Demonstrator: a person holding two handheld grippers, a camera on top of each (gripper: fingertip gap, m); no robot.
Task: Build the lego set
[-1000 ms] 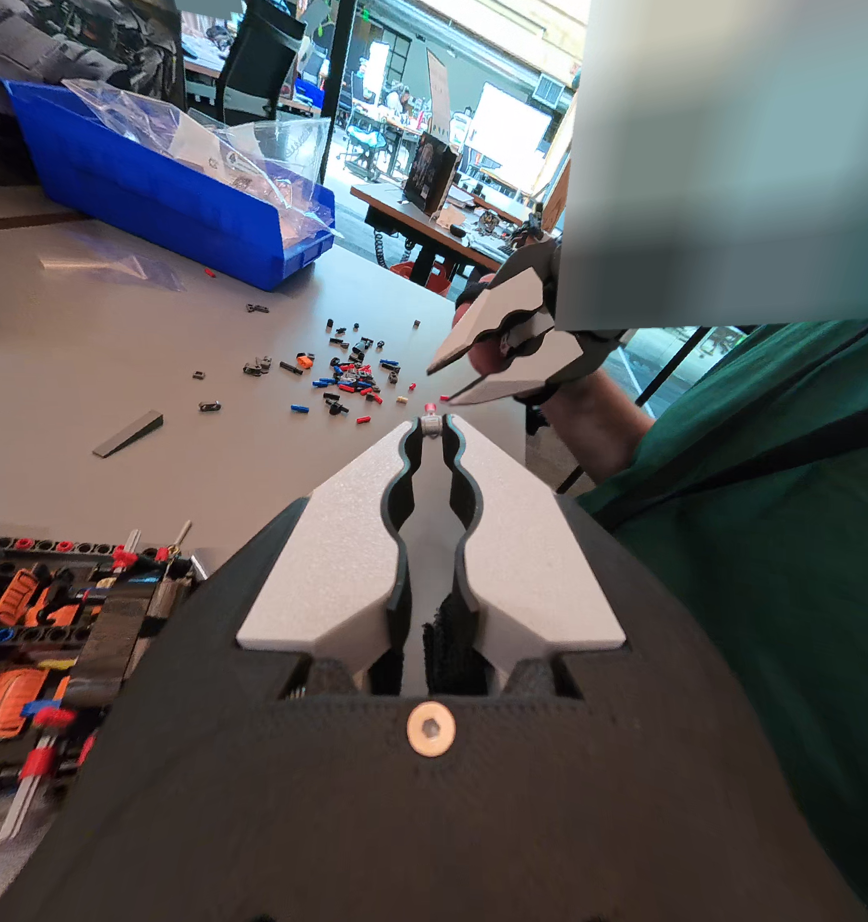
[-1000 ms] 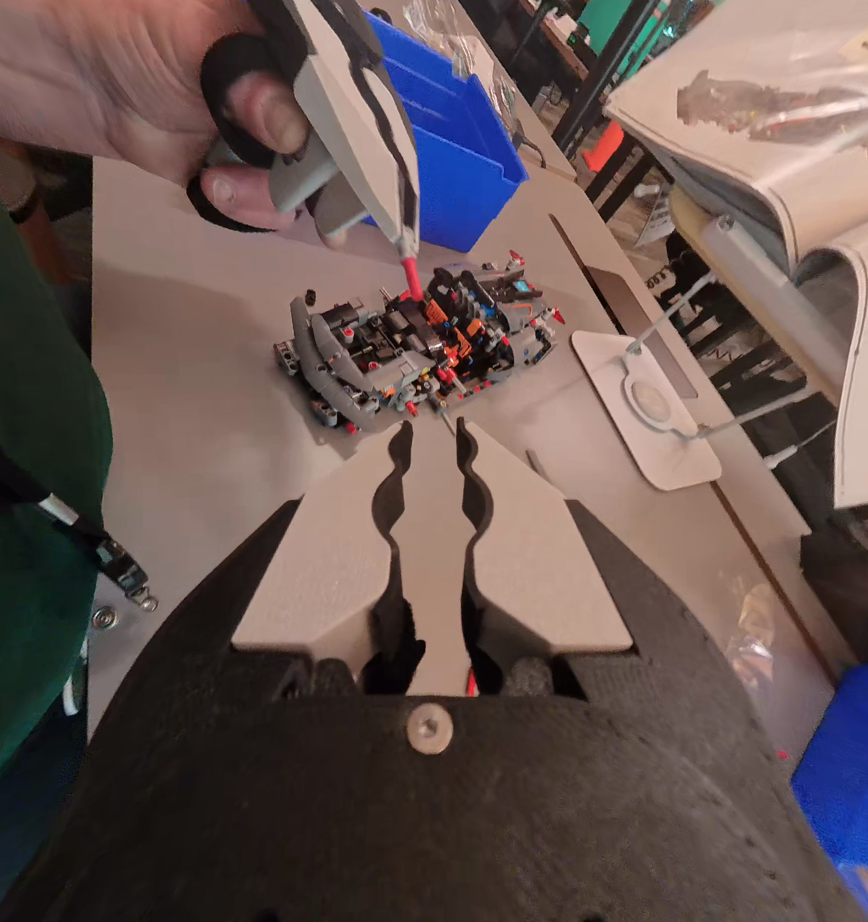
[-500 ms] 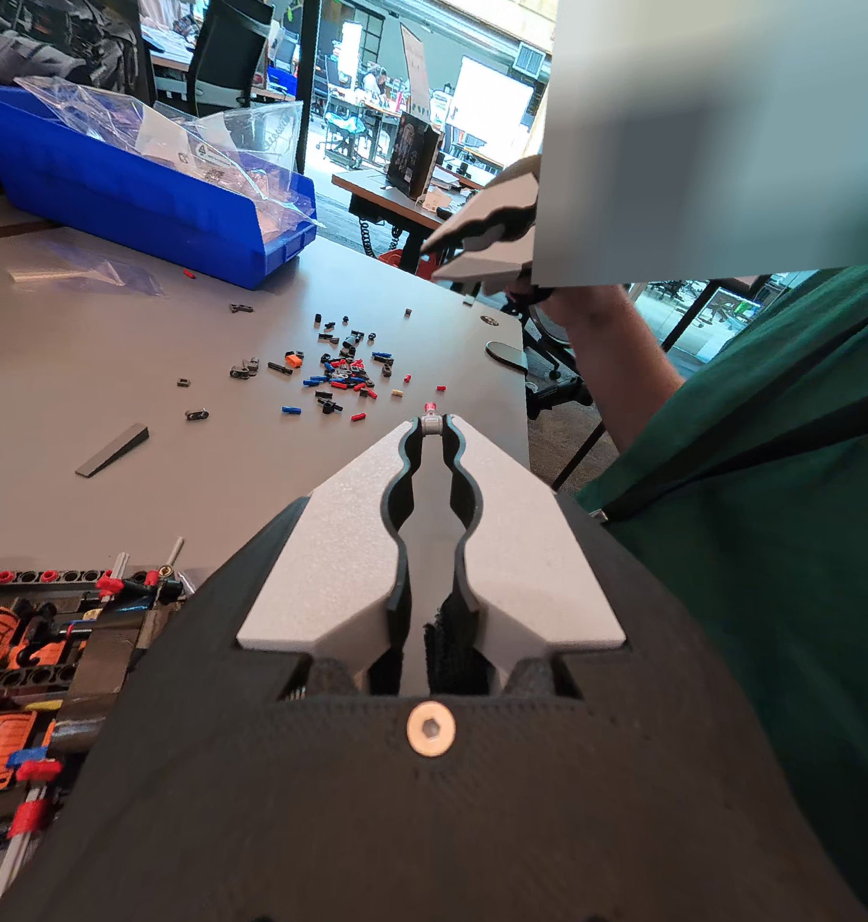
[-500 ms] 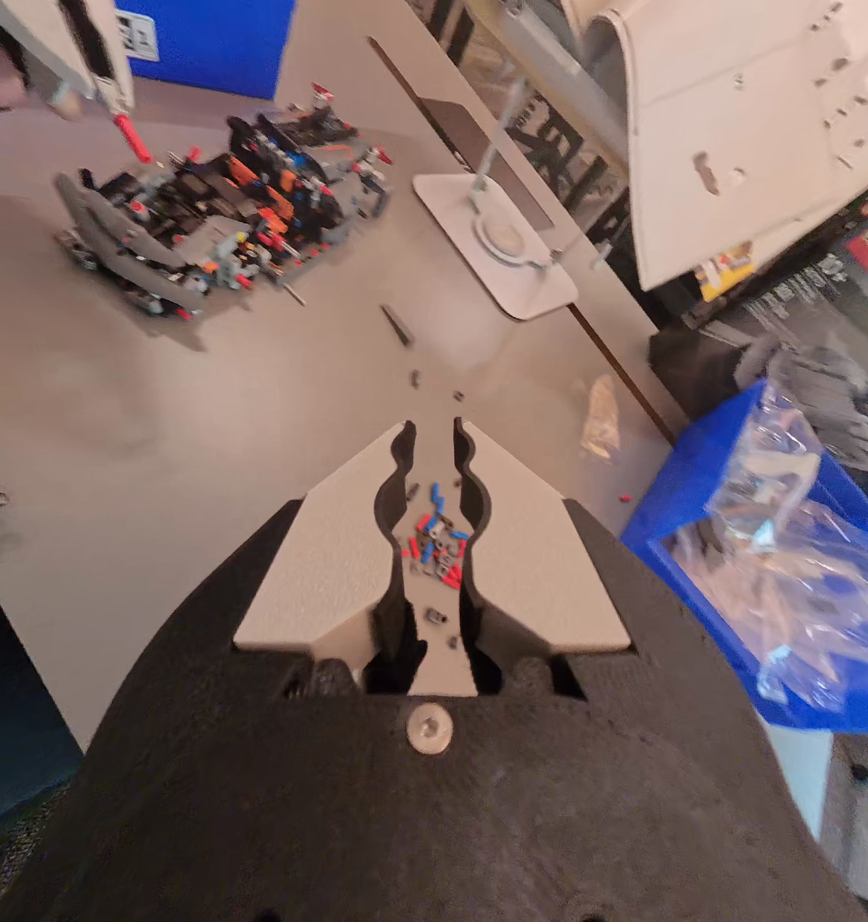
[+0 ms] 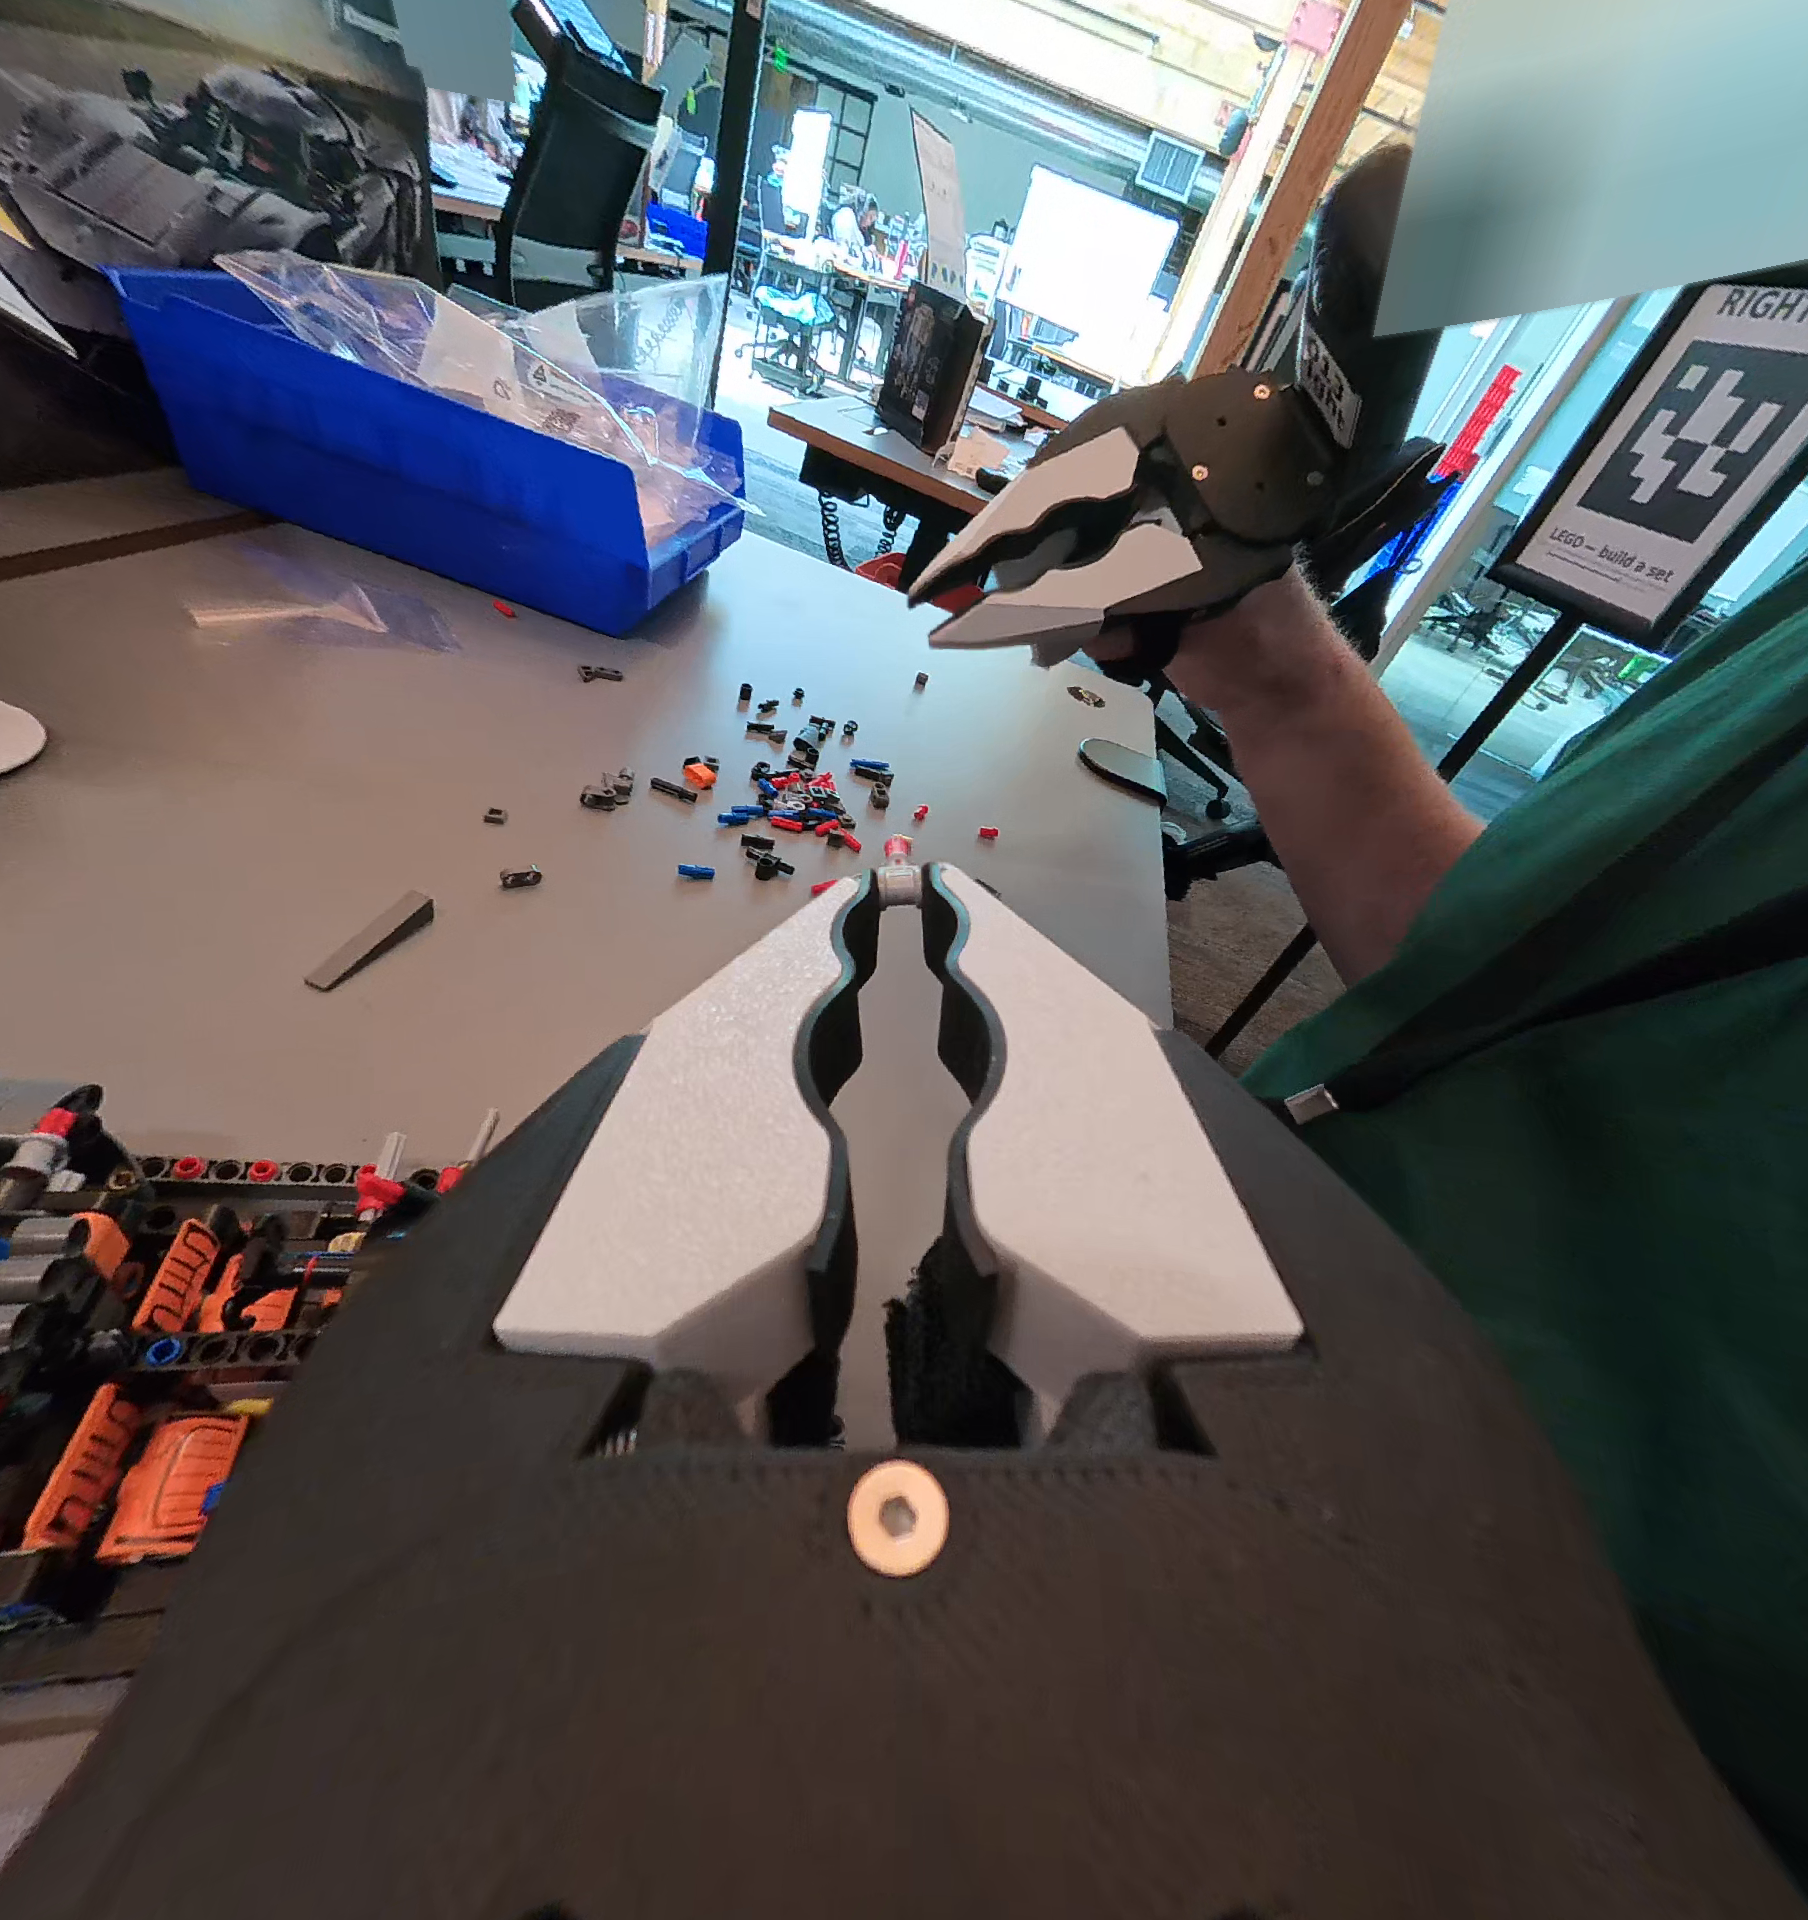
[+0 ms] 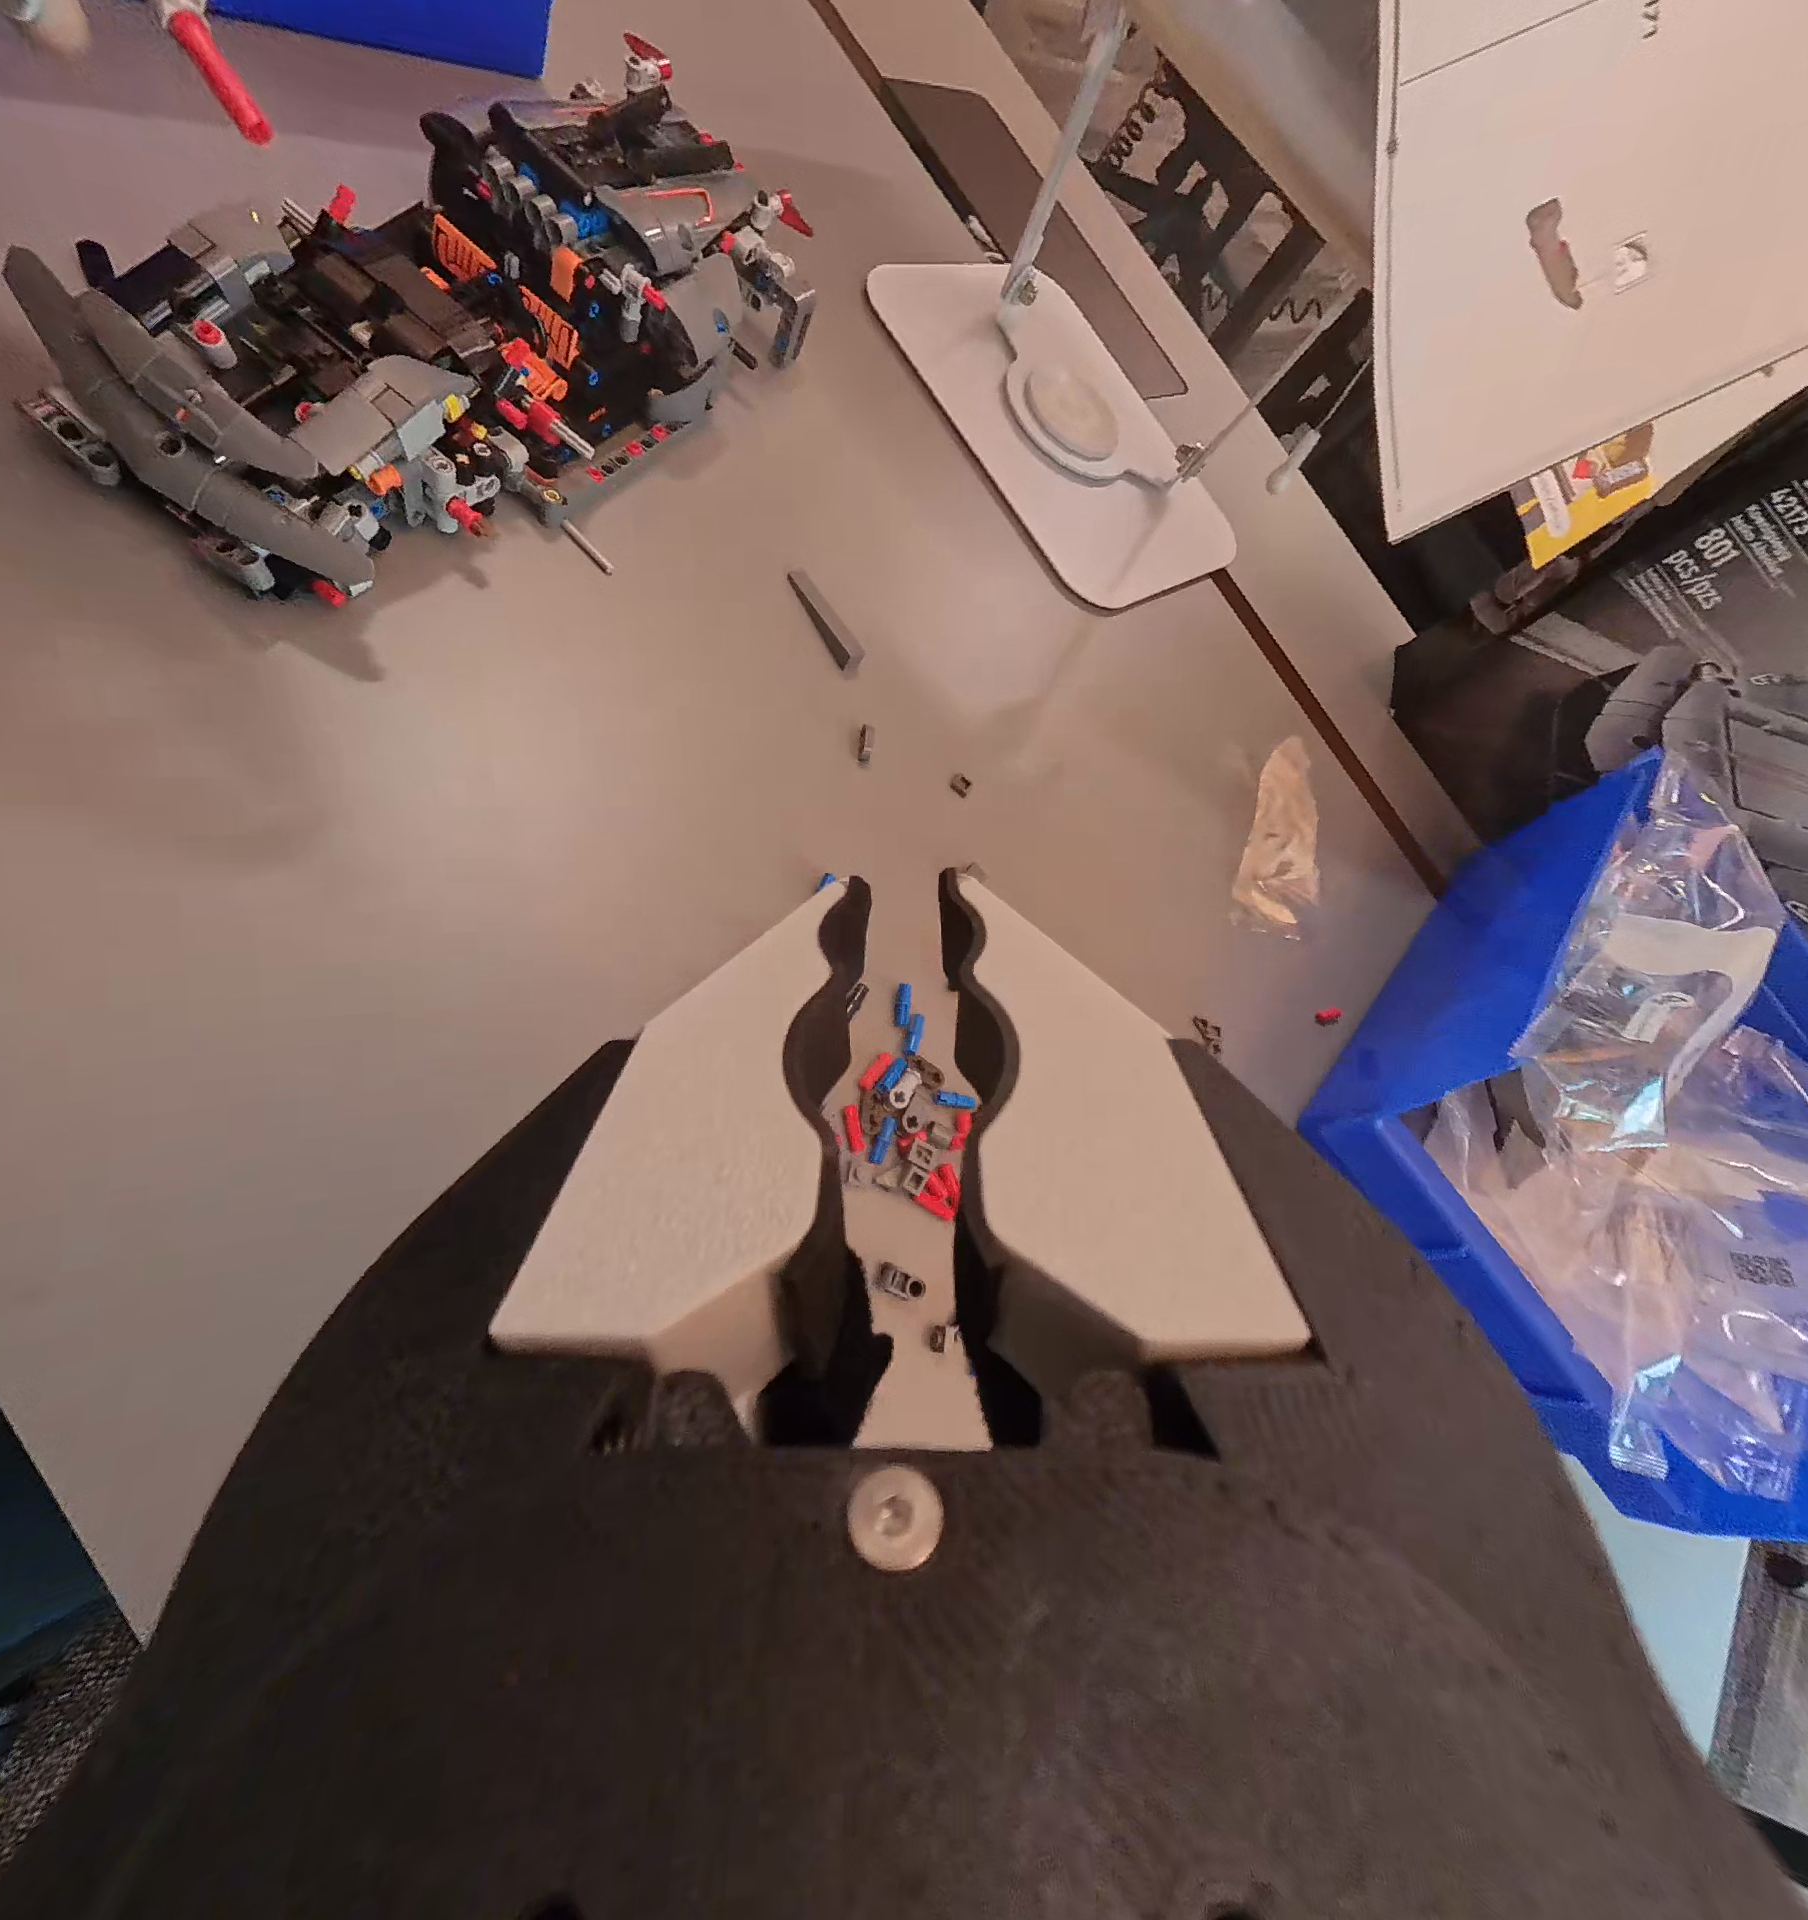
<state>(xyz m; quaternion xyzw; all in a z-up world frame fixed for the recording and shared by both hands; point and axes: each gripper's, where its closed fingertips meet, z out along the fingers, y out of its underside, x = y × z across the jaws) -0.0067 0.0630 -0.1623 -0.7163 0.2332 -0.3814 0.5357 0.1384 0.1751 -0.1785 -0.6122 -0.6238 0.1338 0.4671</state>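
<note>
- Left gripper [image 5: 898,889]: one, clamped on one small grey-and-red pin [image 5: 895,878] at its tips.
- Right gripper [image 6: 900,883]: one, jaws parted and empty, held above the loose pieces [image 6: 905,1127].
- Lego model [image 6: 401,343]: one, part-built, on the table [image 6: 464,831].
- Blue bins [image 5: 432,468]: two, holding clear bags.
- Grey wedge piece [image 5: 370,940]: one.
- Room: open workshop.

Right gripper [image 6: 898,883], grey-fingered, jaws parted, empty, above scattered small red, blue and grey plastic pins [image 6: 905,1127]. Ahead-left, half-built grey, black and orange brick vehicle [image 6: 401,343]. Right, blue plastic bin [image 6: 1440,1132] with clear bags [image 6: 1669,1174].
</note>
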